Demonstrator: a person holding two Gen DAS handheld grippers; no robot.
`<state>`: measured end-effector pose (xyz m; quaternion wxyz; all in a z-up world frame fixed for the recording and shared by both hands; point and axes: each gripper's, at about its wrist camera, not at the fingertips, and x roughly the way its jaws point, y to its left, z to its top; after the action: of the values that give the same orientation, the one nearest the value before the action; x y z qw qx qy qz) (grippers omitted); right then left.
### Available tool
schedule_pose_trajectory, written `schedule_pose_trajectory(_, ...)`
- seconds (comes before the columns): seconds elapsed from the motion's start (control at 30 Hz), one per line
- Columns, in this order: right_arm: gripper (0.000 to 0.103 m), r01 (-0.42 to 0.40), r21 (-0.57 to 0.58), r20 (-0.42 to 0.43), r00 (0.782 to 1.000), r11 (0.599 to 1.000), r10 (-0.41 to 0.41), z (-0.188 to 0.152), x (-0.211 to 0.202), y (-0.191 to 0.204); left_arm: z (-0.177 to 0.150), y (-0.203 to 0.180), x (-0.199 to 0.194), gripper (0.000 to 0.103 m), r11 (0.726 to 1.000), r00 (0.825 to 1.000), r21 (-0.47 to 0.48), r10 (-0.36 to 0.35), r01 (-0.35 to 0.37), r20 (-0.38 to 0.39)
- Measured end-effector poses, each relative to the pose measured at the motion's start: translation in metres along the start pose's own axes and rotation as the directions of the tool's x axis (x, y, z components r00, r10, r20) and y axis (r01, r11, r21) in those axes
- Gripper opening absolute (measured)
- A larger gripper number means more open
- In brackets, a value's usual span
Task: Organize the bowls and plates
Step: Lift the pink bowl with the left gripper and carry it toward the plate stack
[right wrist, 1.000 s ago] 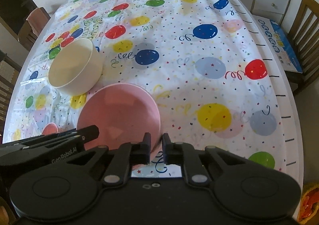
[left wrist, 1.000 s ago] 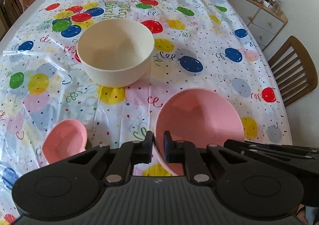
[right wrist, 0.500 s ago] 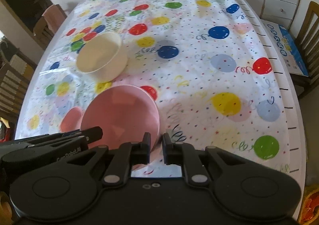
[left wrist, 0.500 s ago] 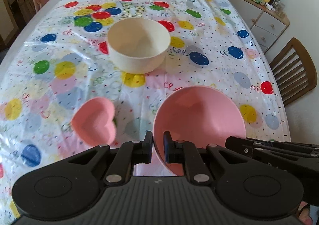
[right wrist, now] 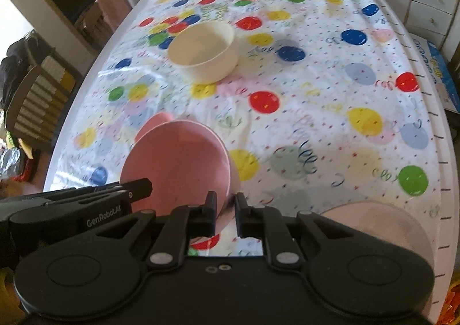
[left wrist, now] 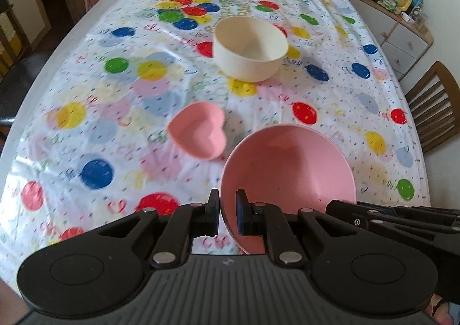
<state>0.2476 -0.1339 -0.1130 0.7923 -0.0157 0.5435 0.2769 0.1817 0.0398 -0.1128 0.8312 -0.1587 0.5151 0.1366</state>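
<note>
From my left wrist I count three bowls: my left gripper (left wrist: pixel 227 214) pinches the rim of one pink bowl (left wrist: pixel 287 178) above the tablecloth (left wrist: pixel 115 112); one pink heart dish (left wrist: pixel 198 131) and one cream bowl (left wrist: pixel 250 51) sit beyond.

From my right wrist, my right gripper (right wrist: pixel 225 214) clamps that same pink bowl's (right wrist: pixel 178 164) opposite rim; one pale plate (right wrist: pixel 382 224) lies near the table's edge.

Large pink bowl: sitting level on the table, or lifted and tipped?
Lifted and tipped. The large pink bowl is clamped at opposite rims by the left gripper and right gripper, its opening tilted toward the cameras.
</note>
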Motion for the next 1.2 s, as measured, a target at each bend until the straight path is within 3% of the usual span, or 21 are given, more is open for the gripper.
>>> schedule_pose_trajectory(0.6, 0.011, -0.045, -0.084, -0.107, 0.994, 0.995, 0.036, -0.042, 0.018, 0.038, -0.043, 0.037, -0.007, 0.011, 0.997, 0.996, -0.046, 0.066, -0.069, -0.064)
schedule_pose_trajectory(1.2, 0.012, -0.043, -0.078, -0.156, 0.987, 0.996, 0.031, -0.053, 0.030, 0.044, -0.055, 0.050, 0.002, 0.011, 0.996, 0.992, -0.061, 0.055, -0.062, -0.110)
